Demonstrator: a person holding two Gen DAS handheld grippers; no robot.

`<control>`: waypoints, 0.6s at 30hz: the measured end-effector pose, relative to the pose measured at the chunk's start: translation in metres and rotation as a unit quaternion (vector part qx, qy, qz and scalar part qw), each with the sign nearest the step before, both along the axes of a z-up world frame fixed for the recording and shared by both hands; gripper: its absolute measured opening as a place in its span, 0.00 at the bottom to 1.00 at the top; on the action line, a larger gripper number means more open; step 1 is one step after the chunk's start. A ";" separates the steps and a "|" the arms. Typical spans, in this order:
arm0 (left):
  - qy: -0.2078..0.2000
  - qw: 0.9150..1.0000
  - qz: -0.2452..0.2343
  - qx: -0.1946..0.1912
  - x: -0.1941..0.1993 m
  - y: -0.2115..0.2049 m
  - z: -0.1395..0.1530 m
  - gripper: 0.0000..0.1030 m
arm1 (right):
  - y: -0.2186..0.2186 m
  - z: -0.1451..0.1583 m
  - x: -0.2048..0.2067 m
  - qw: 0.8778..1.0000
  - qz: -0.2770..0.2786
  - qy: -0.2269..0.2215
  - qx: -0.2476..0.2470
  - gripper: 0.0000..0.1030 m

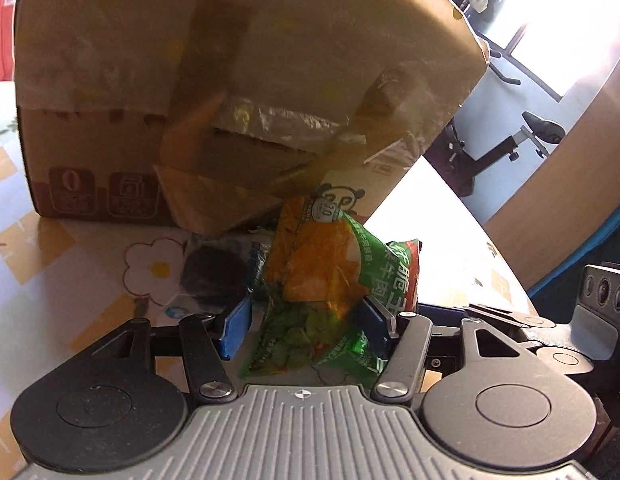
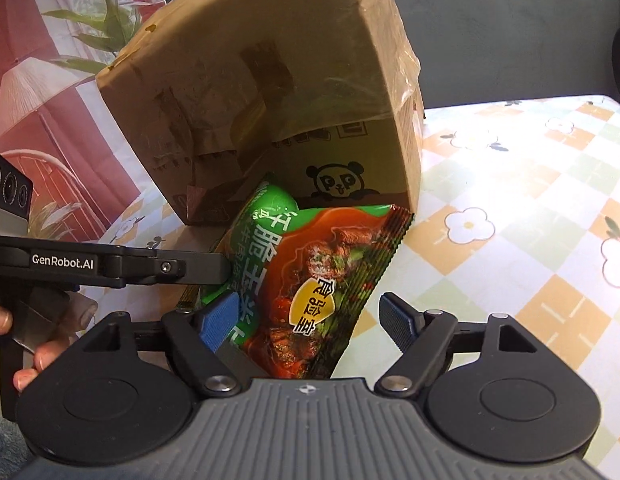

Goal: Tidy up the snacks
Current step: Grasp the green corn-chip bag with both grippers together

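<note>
Left wrist view: left gripper (image 1: 305, 320) pinches the green snack packet (image 1: 322, 280) before the cardboard box (image 1: 229, 80); right gripper (image 2: 310, 320) gapes wide. Packet seemingly not yet boxed.

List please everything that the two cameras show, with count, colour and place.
cardboard box: one, brown, on the table, panda print on its side.
snack bag: one, green and orange-red, in front of the box, between the left claw's pads.
dark packet: one, black and blue, on the table behind the bag.
tablecloth: one, checked with white flowers.
exercise bike: one, black and white, beyond the table.
left claw: shut on the bag.
right claw: open, around the bag's end.
</note>
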State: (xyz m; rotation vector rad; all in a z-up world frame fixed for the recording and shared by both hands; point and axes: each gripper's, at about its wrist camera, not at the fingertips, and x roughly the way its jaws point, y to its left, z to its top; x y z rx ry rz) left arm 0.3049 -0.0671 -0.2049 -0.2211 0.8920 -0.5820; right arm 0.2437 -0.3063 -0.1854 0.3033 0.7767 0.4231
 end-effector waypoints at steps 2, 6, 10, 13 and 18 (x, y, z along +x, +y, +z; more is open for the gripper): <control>0.005 1.000 -0.003 -0.006 0.001 -0.002 -0.004 0.63 | -0.002 -0.003 0.000 1.000 -0.004 0.006 0.009 0.76; 0.012 1.000 0.000 -0.019 0.007 -0.001 -0.014 0.66 | -0.004 -0.002 -0.002 1.000 0.001 -0.005 0.017 0.64; 0.008 1.000 -0.015 -0.020 0.005 -0.004 -0.012 0.54 | -0.004 0.000 -0.004 1.000 -0.006 -0.008 0.018 0.58; -0.001 1.000 -0.022 -0.014 -0.001 -0.004 -0.009 0.53 | -0.005 0.004 -0.005 1.000 -0.007 -0.006 0.025 0.54; -0.011 0.999 -0.023 -0.021 -0.015 0.005 0.003 0.53 | -0.003 0.014 -0.015 0.999 0.004 -0.019 0.025 0.54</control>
